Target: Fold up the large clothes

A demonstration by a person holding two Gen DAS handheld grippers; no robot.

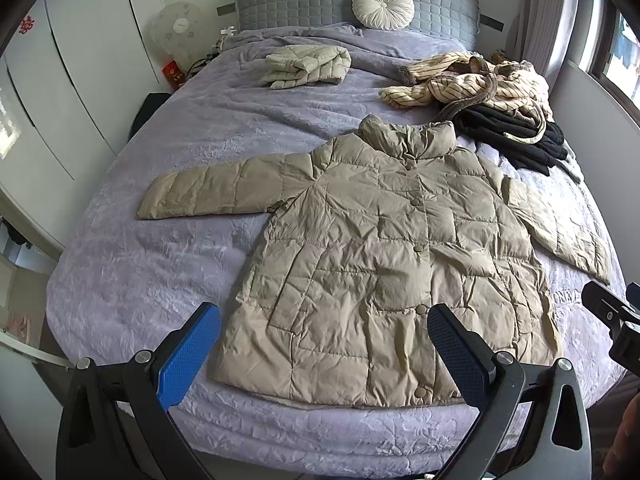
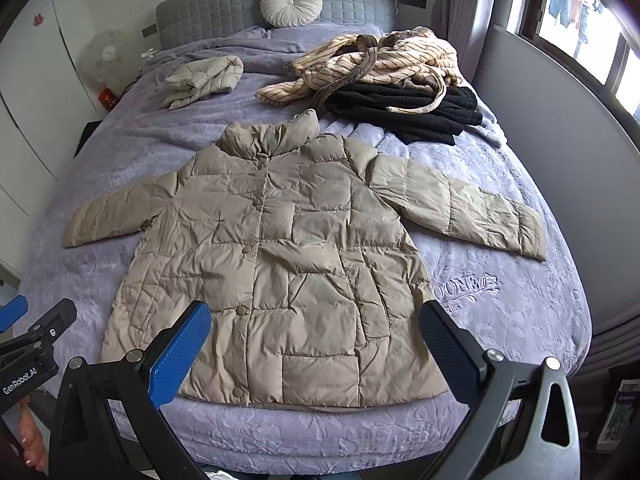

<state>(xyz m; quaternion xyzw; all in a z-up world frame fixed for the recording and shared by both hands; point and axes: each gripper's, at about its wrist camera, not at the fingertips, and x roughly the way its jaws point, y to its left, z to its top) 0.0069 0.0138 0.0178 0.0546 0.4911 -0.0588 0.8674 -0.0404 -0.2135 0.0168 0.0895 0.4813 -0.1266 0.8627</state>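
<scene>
Khaki quilted jacket: spread flat, front up, snaps closed, sleeves out to both sides, collar toward the headboard; near the foot of the bed
Bedspread: lavender, embossed
Left gripper: released, jaws wide, above the hem; touching nothing
Right gripper: released, jaws wide, above the hem; touching nothing
Folded pale jacket: farther up the bed, left
Striped cream garment: heaped on black clothing, right
Round cushion: against the grey headboard
</scene>
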